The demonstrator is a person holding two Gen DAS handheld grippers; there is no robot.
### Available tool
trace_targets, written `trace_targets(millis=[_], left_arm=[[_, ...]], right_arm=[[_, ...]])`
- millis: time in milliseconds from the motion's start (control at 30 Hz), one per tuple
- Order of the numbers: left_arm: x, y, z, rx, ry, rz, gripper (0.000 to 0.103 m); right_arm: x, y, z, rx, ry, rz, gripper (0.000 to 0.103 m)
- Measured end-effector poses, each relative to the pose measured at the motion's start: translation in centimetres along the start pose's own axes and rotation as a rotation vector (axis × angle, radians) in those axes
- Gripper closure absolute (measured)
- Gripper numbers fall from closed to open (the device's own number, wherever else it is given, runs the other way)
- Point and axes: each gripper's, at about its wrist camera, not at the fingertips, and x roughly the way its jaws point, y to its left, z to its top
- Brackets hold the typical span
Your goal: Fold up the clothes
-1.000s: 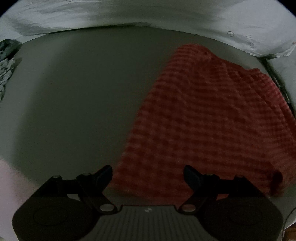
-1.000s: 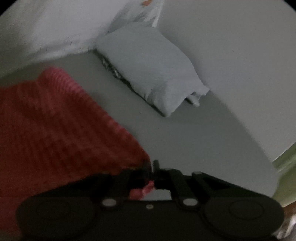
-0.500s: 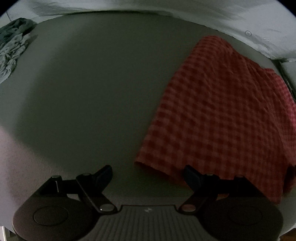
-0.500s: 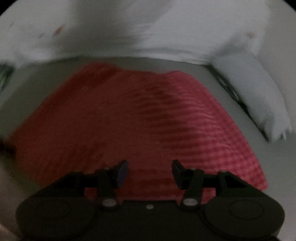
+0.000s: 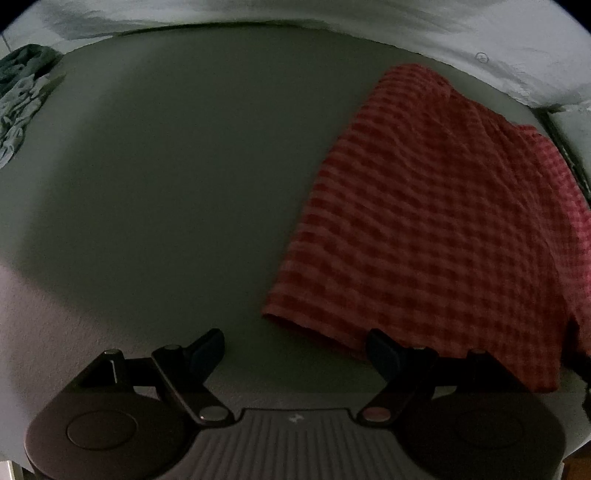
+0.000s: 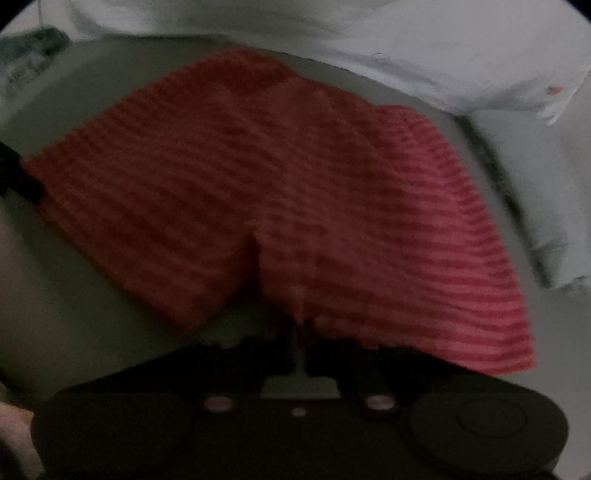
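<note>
A red checked pair of shorts [image 5: 436,221] lies flat on the grey surface [image 5: 166,184], at the right of the left wrist view. My left gripper [image 5: 295,350] is open and empty, just in front of the shorts' near left corner, with its right finger [image 5: 384,350] over the hem. In the right wrist view the shorts [image 6: 295,184] fill the middle. My right gripper [image 6: 301,325] is shut on the near edge of the shorts, beside the split between the two legs. The view is blurred.
White bedding [image 5: 332,22] runs along the far edge. A crumpled dark and pale garment [image 5: 22,96] lies at the far left. A pale folded pillow or cloth [image 6: 535,184] lies to the right of the shorts.
My right gripper was open half a second ago and has now shut on the shorts' near edge. The left gripper stays open and has shifted little.
</note>
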Motion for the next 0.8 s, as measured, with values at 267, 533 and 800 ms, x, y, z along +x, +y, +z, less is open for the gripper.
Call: trace_targets(millis=[267,533,800], left_arm=[[0.2,1.0,0.3,-0.040,-0.021,-0.034,0.024],[0.1,0.0,0.6,0.032,-0.067,-0.038,0.086],[-1.8,0.8,1.2,-0.063,-0.125,-0.137,0.103]], right_arm=[[-1.5,-2.9,-0.4,0.091,0.102,0.140,0.094],[-3.2,-2.9,0.6,0.181,-0.007,0.104,0.061],[-4.3,-2.9,2.2,0.225,-0.090,0.036,0.062]])
